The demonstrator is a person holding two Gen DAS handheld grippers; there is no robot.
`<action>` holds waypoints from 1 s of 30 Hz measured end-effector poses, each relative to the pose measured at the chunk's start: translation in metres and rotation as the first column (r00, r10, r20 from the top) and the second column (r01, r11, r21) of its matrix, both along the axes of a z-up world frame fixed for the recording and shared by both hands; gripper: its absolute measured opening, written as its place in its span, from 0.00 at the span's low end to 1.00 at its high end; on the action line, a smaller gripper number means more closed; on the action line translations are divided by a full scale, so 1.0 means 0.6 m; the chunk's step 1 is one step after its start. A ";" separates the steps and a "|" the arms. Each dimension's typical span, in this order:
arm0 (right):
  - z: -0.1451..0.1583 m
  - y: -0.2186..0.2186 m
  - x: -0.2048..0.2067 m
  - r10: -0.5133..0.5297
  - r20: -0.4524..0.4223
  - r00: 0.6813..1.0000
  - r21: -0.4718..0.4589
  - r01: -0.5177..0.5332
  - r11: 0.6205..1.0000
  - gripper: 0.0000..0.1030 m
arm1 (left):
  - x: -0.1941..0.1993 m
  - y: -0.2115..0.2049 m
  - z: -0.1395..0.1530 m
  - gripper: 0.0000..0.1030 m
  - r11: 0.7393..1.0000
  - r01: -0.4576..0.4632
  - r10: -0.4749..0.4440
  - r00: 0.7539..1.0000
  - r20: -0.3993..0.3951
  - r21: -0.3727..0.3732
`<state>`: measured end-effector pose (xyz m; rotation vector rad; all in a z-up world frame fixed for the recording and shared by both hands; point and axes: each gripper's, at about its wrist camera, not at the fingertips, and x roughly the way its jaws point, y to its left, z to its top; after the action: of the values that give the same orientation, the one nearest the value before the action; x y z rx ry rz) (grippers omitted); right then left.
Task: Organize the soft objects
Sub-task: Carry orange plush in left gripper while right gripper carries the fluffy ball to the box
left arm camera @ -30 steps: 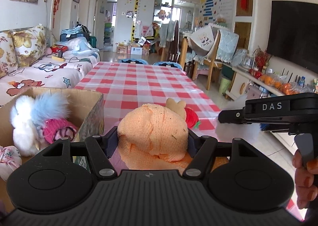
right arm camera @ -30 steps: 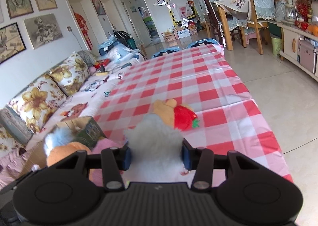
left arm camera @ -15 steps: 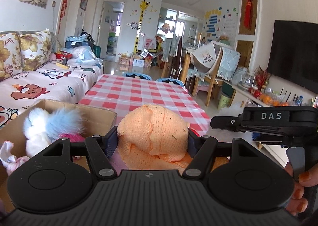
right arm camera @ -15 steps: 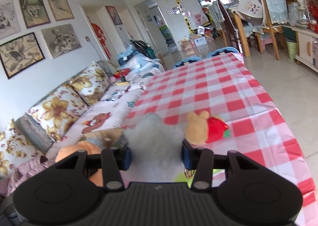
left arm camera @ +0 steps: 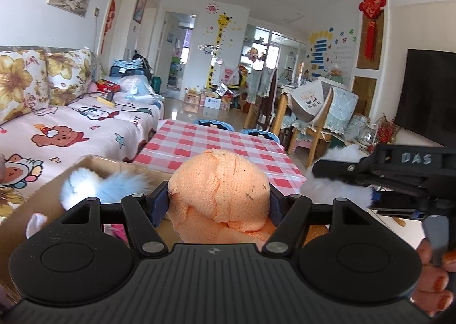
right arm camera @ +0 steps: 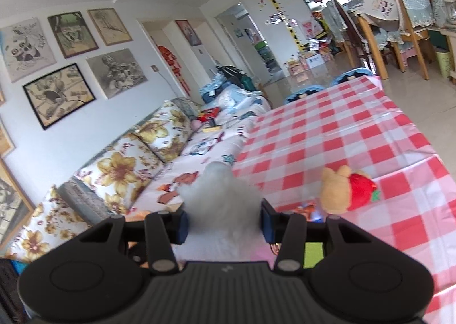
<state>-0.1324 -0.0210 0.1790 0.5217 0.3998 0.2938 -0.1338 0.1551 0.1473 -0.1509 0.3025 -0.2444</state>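
Left claw [left arm camera: 218, 204] grips orange knit toy [left arm camera: 219, 190], frame center; right claw [right arm camera: 223, 221] grips white fluffy toy [right arm camera: 222, 198] w/ box [left arm camera: 37, 210] lower left.

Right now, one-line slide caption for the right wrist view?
Right hand-held gripper shut on white fluffy toy above checkered table; yellow plush with strawberry remains.

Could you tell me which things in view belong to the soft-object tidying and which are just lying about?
Part of the job:
orange knitted item in the left gripper
white fluffy toy in the right gripper
cardboard box with fluffy toys
strawberry bear plush

Just lying about:
sofa cushions
television
dining chairs
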 end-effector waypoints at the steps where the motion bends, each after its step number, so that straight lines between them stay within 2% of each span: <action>1: 0.003 0.004 -0.001 0.011 0.009 1.000 0.011 -0.011 1.000 0.45 | 0.000 0.002 0.001 0.81 1.000 -0.008 0.008 1.000 0.000 0.000; 10: 0.017 0.043 0.006 0.117 0.055 0.992 0.062 -0.120 0.991 0.45 | 0.006 0.028 0.006 0.81 0.994 -0.111 0.111 0.994 -0.006 -0.013; 20: 0.010 0.115 0.020 0.272 0.034 0.962 0.058 -0.274 0.960 0.46 | 0.015 0.068 0.002 0.82 0.971 -0.240 0.239 0.970 -0.053 -0.018; 26: 0.001 0.144 0.031 0.308 0.006 0.951 0.040 -0.308 0.951 0.46 | 0.023 0.083 0.002 0.82 0.954 -0.298 0.295 0.951 -0.097 -0.021; 30: -0.004 0.153 0.047 0.298 -0.014 0.954 0.021 -0.298 0.954 0.46 | 0.023 0.078 -0.001 0.82 0.957 -0.290 0.287 0.948 -0.136 -0.005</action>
<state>-0.1044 0.0710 0.1769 0.4819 0.4937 0.5853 -0.1198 0.2017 0.1468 -0.2343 0.4069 0.0533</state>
